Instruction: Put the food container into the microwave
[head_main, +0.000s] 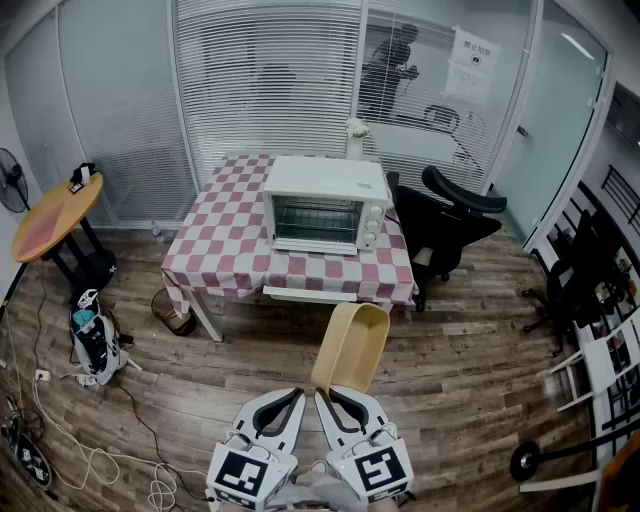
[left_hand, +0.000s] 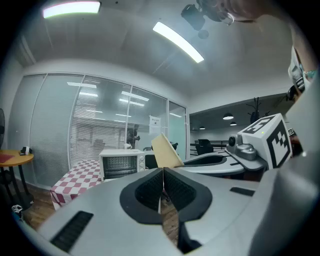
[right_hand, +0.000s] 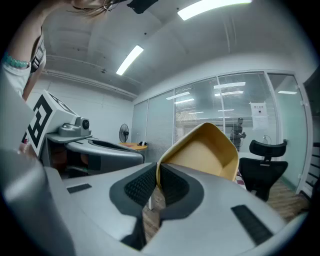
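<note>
The food container (head_main: 350, 345) is a tan, empty tray with rounded corners and shallow walls. It is tilted, open side up, its near rim pinched in the right gripper (head_main: 325, 392), and it hangs over the floor, short of the front edge of the table (head_main: 220, 240). The white microwave (head_main: 325, 205) stands upright on the table's right half, close to the right edge, its glass door closed and its knobs on the right.

Tan container (head_main: 350, 345), white microwave (head_main: 325, 205), seemingly red-checked tablecloth (head_main: 225, 240).
</note>
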